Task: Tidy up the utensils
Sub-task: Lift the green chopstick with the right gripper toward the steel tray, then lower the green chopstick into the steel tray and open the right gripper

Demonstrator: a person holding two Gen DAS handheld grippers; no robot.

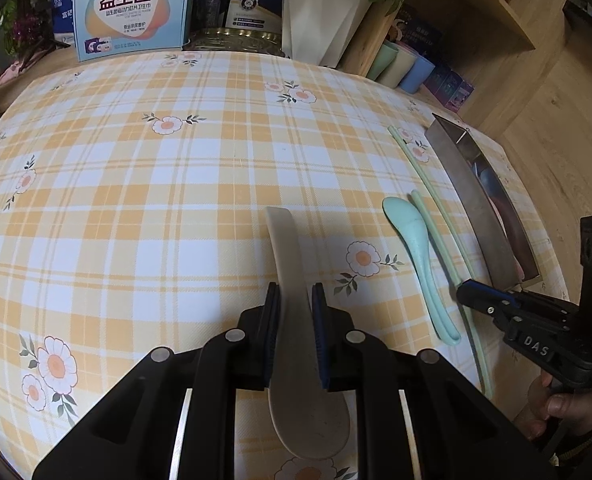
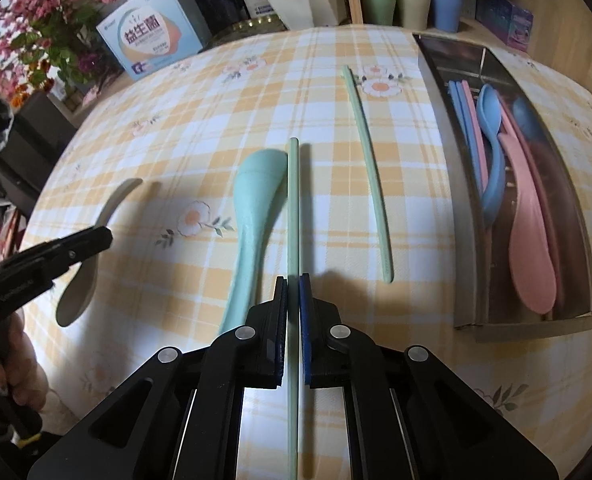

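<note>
The left claw [image 1: 294, 300] is closed narrow on the handle of a beige spoon [image 1: 296, 344], its bowl hanging toward the near edge of the tabletop [image 1: 136, 184]. The right claw [image 2: 293, 292] is clamped tight on a thin green chopstick [image 2: 293, 200], which runs straight ahead just beside the mint spoon [image 2: 252, 208]; whether the two touch I cannot tell. A second green chopstick [image 2: 370, 176] lies apart, between them and the metal tray [image 2: 468, 240] along the tabletop's right edge, where blue and pink utensils already rest. To do this step well, I judge each piece should be lifted clear before swinging right, kept lengthwise with the tray so it drops in flat, and the chopstick raised straight up so it does not drag the mint spoon. The middle and left of the tabletop are open; the back edge is crowded with boxes and cups.
</note>
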